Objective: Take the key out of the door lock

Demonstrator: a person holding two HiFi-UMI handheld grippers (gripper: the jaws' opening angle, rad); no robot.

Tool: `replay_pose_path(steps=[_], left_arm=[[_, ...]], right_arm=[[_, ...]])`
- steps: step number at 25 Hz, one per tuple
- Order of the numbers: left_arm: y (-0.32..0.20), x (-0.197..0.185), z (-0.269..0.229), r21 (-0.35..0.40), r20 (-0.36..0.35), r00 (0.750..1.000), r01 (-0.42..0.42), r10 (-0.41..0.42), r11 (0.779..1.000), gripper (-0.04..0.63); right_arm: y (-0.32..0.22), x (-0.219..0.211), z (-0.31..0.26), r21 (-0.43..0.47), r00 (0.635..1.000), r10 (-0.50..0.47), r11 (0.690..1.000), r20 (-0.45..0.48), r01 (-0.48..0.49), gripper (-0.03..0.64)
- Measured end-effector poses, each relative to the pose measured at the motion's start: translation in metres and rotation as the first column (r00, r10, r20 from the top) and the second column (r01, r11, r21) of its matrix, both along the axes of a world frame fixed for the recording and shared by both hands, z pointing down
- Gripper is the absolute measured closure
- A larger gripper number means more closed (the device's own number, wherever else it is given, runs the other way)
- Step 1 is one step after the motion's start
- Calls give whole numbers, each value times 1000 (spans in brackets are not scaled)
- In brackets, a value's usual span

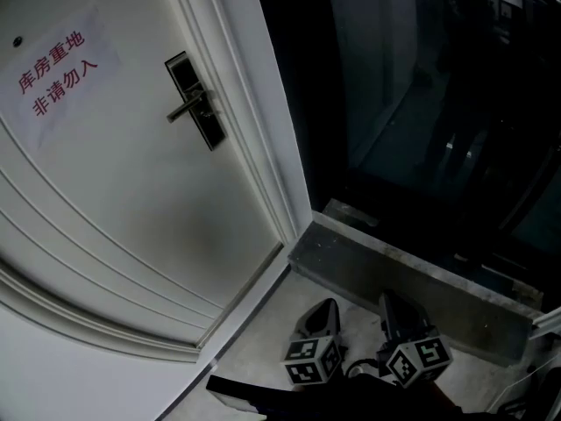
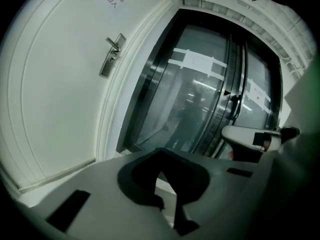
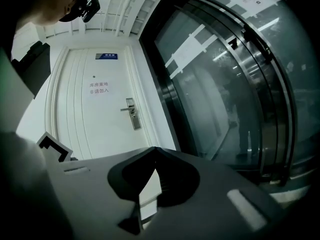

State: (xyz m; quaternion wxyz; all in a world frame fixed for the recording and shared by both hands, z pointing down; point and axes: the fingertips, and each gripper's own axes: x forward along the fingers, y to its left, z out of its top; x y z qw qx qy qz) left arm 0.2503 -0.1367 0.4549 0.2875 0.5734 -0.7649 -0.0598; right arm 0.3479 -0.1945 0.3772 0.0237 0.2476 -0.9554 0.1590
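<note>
Key: not made out in any view; the keyhole area is too small and dark to read.
Lock plate (image 1: pixel 195 102): black, oblong, with a metal lever handle (image 1: pixel 186 108); far left on the door, well apart from both grippers.
Door (image 1: pixel 105 200): white, smooth, grooved panel lines; paper notice (image 1: pixel 57 73) with red print, cut off at the left edge.
Glass wall (image 1: pixel 421 103): dark, reflective, right of the door; grey stone sill (image 1: pixel 394 279) below it.
Left gripper (image 1: pixel 323 316): near, low; jaws closed together, empty.
Right gripper (image 1: pixel 396 310): beside it; jaws likewise pressed together on nothing; body partly cut off by the bottom edge.
</note>
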Motion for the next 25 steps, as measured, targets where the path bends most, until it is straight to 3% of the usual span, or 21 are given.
replay_pose_path(steps=[12,18,25], left_arm=[[24,-174,6,36,22,979,204,-205,978,595],[42,-261,5,60,23,938,345,-347,937,595],[78,-326,11,47,23,884,465,-466,884,595]], right_arm=[[12,-179,13,29,979,-204,979,17,204,615],[16,-273,9,63,942,-336,940,16,335,615],[40,-355,13,67,883,-468,882,18,466,615]])
